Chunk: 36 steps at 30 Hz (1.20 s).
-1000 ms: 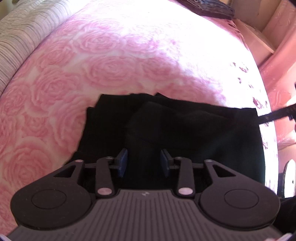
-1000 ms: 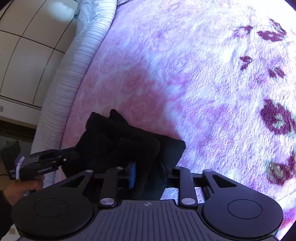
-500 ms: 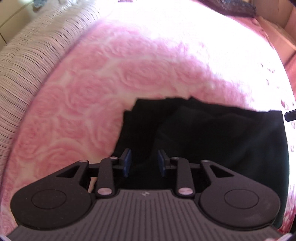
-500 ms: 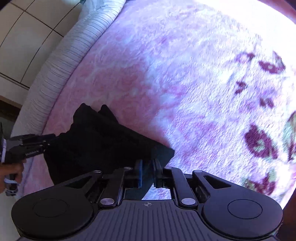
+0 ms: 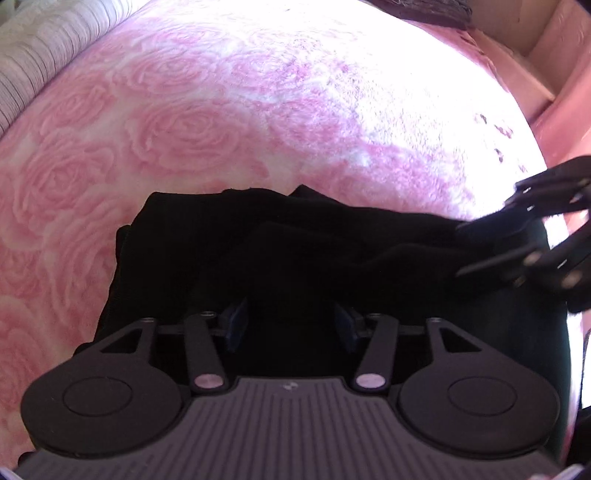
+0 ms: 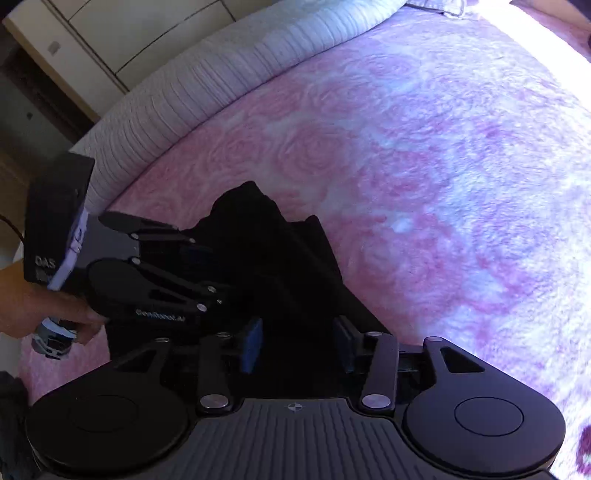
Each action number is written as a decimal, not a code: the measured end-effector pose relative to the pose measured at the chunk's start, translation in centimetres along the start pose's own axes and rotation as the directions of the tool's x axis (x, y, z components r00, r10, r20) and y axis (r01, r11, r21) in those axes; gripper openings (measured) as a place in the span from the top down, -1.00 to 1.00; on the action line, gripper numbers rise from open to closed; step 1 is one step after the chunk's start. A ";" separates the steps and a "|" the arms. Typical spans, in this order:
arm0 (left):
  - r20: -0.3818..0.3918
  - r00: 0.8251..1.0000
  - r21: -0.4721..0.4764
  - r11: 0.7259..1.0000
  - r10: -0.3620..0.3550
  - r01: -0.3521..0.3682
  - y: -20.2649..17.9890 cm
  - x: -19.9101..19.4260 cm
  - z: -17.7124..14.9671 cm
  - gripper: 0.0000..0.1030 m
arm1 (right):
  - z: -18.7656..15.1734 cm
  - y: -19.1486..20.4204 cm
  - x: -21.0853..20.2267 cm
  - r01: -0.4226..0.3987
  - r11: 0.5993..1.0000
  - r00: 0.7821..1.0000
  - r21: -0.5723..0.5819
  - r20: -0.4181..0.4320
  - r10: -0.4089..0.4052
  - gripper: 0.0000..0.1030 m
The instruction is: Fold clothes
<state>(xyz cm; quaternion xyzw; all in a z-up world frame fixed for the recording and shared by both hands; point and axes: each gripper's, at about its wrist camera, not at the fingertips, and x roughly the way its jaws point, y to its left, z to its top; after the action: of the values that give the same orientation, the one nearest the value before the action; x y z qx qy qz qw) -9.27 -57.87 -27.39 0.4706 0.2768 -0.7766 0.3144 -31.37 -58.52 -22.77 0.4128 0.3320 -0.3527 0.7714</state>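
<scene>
Pink rose-embossed blanket [image 5: 192,133] covers the bed and fills most of both wrist views; strong light washes out its far side. Along one edge of the bed runs a ribbed, pale striped quilt [image 6: 207,85], and beyond it stand cream cabinet panels [image 6: 122,33].

Black garment [image 5: 332,258] lies bunched on the blanket near the bed's edge, its layers folded over one another in soft ridges, its far corner rising to a peak in the right wrist view [image 6: 251,206].

Left gripper [image 5: 291,325] hovers low over the near side of the garment, jaws spread apart with dark cloth showing in the gap between the blue pads; nothing is pinched. From the right wrist view the same tool [image 6: 207,273] appears side-on, reaching in over the cloth, with a person's hand [image 6: 44,314] around its handle.

Right gripper [image 6: 299,343] likewise sits just above the garment with jaws parted and empty. In the left wrist view its fingers [image 5: 491,266] lie against the garment's right edge.
</scene>
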 end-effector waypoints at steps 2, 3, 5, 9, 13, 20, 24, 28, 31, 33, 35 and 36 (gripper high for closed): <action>0.028 1.000 0.029 0.999 0.013 -0.014 0.1 -1.0 0.2 0.30 | 0.6 -0.2 1.6 -0.038 0.999 0.997 -0.035 -0.065 0.036 0.10; 0.041 0.999 0.014 1.000 0.023 -0.024 0.6 -1.4 0.3 0.34 | 0.7 -0.4 2.1 -0.052 0.998 0.995 -0.040 -0.089 0.048 0.11; 0.065 0.997 -0.017 0.999 0.042 -0.041 1.5 -2.1 0.6 0.36 | 1.0 -0.7 2.2 -0.056 0.997 0.993 -0.052 -0.106 0.050 0.71; 0.104 0.993 -0.098 0.994 0.052 -0.042 3.7 -2.5 1.2 0.42 | 1.5 -0.8 0.6 -0.005 0.994 0.999 -0.112 -0.050 -0.001 0.94; 0.147 0.988 -0.117 0.991 -0.044 0.061 3.6 -2.3 1.5 0.41 | 1.7 -2.3 0.6 0.078 0.994 0.997 -0.079 0.009 -0.077 1.00; 0.062 0.998 0.124 0.992 0.007 -0.015 1.1 0.0 1.1 0.28 | 0.9 -3.4 -1.1 0.002 1.000 1.000 -0.004 0.027 -0.002 0.77; 0.027 1.000 0.177 0.984 0.007 -0.012 0.4 0.4 1.6 0.94 | 0.4 -1.9 0.0 -0.044 0.998 0.999 -0.033 -0.014 0.044 0.16; 0.049 0.998 0.220 0.974 0.039 -0.049 0.0 -0.8 1.8 0.97 | 0.0 -0.4 1.8 -0.081 0.995 0.994 -0.060 -0.075 0.077 0.43; 0.098 0.993 0.117 0.990 0.071 -0.082 1.6 -1.7 2.0 0.97 | 1.1 0.3 1.1 -0.077 0.992 0.997 -0.099 -0.037 0.074 0.90; 0.083 0.993 0.088 0.991 0.088 -0.096 1.9 -0.4 1.6 0.97 | 1.6 0.6 1.7 -0.054 0.990 0.998 -0.127 -0.029 0.051 0.90; 0.080 0.992 0.071 0.992 0.099 -0.105 1.7 0.7 1.4 0.94 | 1.5 0.3 3.3 -0.027 0.991 0.998 -0.134 -0.053 0.020 0.90; 0.081 0.992 0.056 0.993 0.100 -0.105 1.7 0.8 1.5 0.94 | 1.3 -0.2 3.5 -0.021 0.992 0.999 -0.121 -0.051 0.015 0.90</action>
<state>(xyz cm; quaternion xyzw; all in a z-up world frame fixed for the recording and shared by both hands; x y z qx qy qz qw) -9.11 -60.30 -27.77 0.4629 0.2163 -0.7851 0.3501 -29.34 -60.69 -25.07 0.3766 0.3683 -0.3143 0.7898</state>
